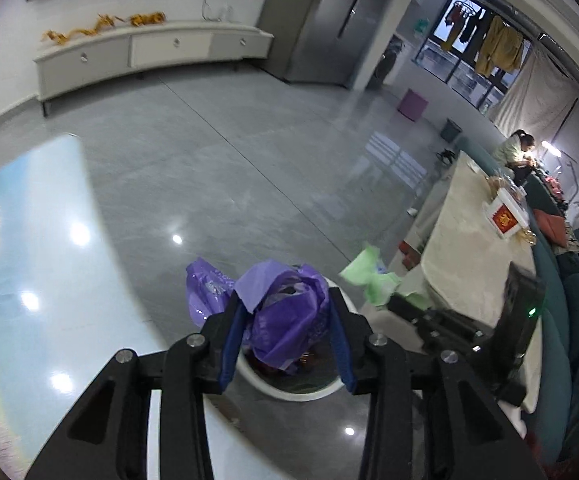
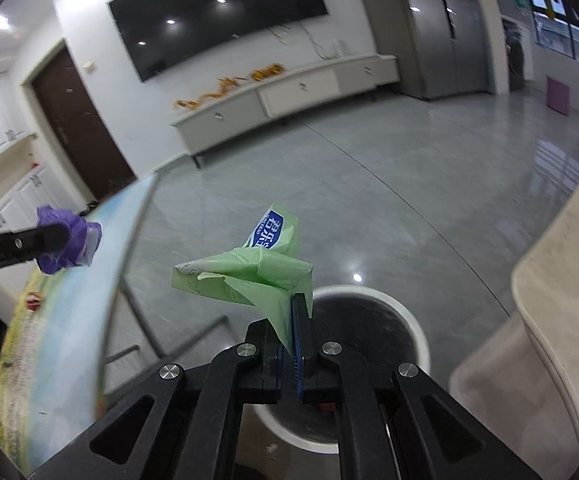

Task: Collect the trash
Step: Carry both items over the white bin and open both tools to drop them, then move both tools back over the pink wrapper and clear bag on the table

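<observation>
Your left gripper [image 1: 287, 312] has its blue-padded fingers spread about halfway, pressing on either side of a crumpled purple plastic bag [image 1: 285, 312] that bulges up between them. That bundle hangs over the open mouth of a white round bin [image 1: 289, 390] on the grey tiled floor [image 1: 217, 168], near the rounded edge of a glossy printed table [image 1: 41, 264] to the left.

Your right gripper [image 2: 295, 320] is pinched nearly closed on a green wrapper [image 2: 257, 272], which fans upward and to the left out of the fingertips, with a blue label showing at its far end. It sits above the near-left rim of the same bin [image 2: 417, 332], whose dark inside shows beyond the fingers. At the left edge of that view the left gripper [image 2: 55, 240] appears with the purple bag [image 2: 69, 240].

Further right stands a cream marble-topped table [image 1: 469, 248]; far back, a white low cabinet [image 1: 149, 52] runs along the wall.
</observation>
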